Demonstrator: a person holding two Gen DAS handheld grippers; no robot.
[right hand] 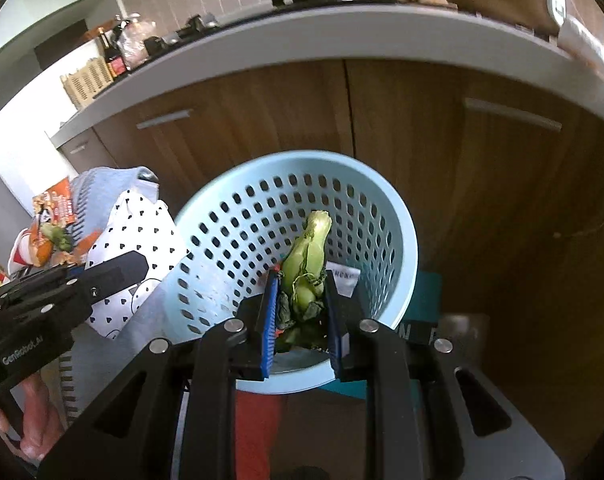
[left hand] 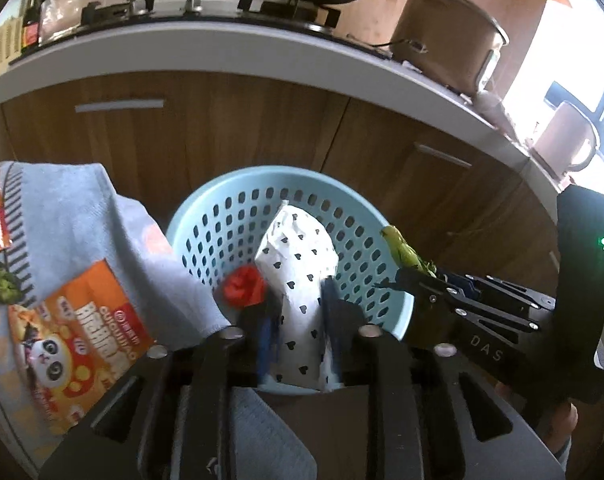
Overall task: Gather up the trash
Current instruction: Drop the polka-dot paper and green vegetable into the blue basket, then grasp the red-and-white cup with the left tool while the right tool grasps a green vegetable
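Observation:
A light blue perforated basket (left hand: 206, 204) (right hand: 402, 216) stands on the floor in front of wooden cabinets. Over it, a crumpled white paper with black hearts (left hand: 298, 256) (right hand: 142, 224) stands between the fingers of my left gripper (left hand: 298, 304) (right hand: 138, 268). A dark gap shows beside its left pad, so the jaws stand slightly open. A red scrap (left hand: 244, 286) lies in the basket. My right gripper (right hand: 302, 292) (left hand: 398, 276) is shut on a green vegetable stalk (right hand: 308, 252) (left hand: 402, 250), held above the basket's mouth.
Left of the basket are a blue towel (left hand: 82, 208), an orange snack packet (left hand: 78, 332) and green scraps (right hand: 60, 238). Above is a counter (left hand: 222, 52) with a stove, a rice cooker (left hand: 450, 40) and a kettle (left hand: 566, 140). A hand (right hand: 34, 420) holds the left gripper.

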